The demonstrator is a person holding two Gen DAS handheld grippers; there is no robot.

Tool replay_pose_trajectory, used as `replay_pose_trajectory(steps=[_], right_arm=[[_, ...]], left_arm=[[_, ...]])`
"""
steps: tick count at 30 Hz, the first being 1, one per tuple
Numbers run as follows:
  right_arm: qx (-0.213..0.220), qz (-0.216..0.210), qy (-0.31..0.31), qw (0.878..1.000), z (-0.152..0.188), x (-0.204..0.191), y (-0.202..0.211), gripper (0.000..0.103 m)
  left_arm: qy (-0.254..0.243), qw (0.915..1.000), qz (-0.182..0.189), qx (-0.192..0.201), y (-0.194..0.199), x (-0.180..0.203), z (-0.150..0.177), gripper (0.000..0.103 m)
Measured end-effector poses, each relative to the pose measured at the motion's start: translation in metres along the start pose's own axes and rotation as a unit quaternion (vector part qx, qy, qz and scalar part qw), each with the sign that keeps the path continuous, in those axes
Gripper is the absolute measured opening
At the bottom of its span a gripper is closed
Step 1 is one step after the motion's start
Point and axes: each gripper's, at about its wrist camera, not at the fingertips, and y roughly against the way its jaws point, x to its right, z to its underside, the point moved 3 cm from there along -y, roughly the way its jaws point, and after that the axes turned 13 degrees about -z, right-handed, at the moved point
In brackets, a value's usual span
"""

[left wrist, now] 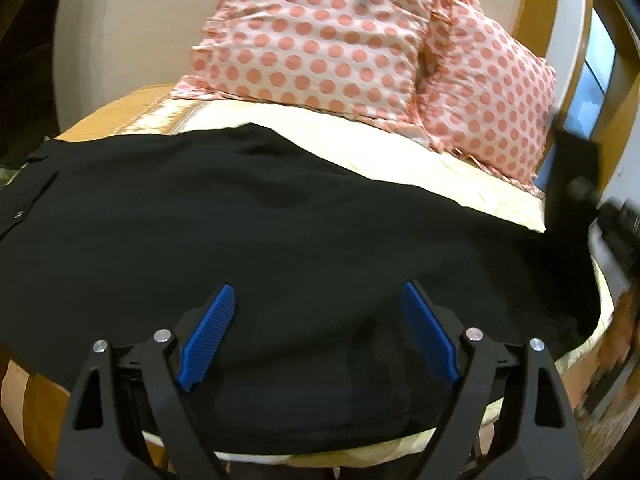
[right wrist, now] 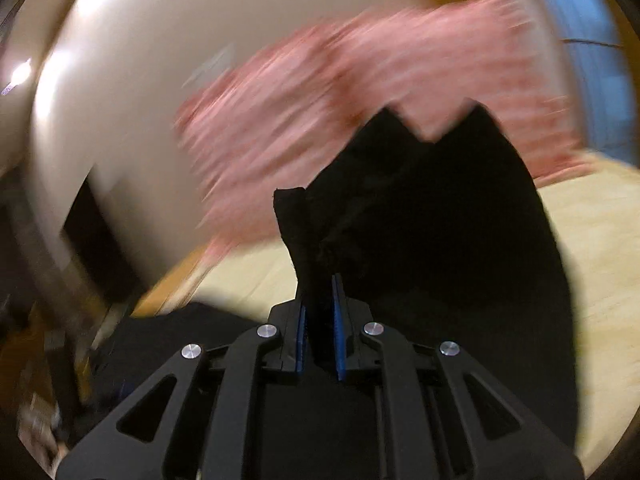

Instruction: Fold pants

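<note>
We see a bed (left wrist: 472, 176) with a pale yellow cover filling most of the left wrist view, and the black pants (left wrist: 256, 216) lie spread flat across its near half, reaching from the left edge to the right. Two pillows (left wrist: 320, 36) with pink dots lean at the far end of the bed; only this view shows them sharply, since in the right wrist view they are a pink smear. At the far right of the left wrist view a dark blurred shape rises beside the pants, too smeared for us to name. Our left tongs (left wrist: 316, 336) hang over the near part of the pants with their blue pads (left wrist: 208, 332) standing wide apart and no cloth between them. Only the right wrist view shows the grip: our right tongs (right wrist: 320, 320) are closed narrow on a bunched edge of the pants (right wrist: 432, 216), and the cloth stands up from the pads in a dark raised sheet above the yellow cover.
</note>
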Motion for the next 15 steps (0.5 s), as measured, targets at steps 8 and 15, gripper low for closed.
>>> replay_pose_trajectory(steps=[8,15], right_arm=[[-0.133,-0.004,0.091,0.987,0.080,-0.052,-0.070,0.011],[-0.134,-0.024,0.171,0.976,0.091,-0.089,-0.073,0.011]], left_arm=[[0.045,0.9984,-0.031,0.013,0.006,-0.047,-0.006,0.086],[0.072,0.9967,-0.034,0.014,0.003,-0.067,-0.007,0.086]])
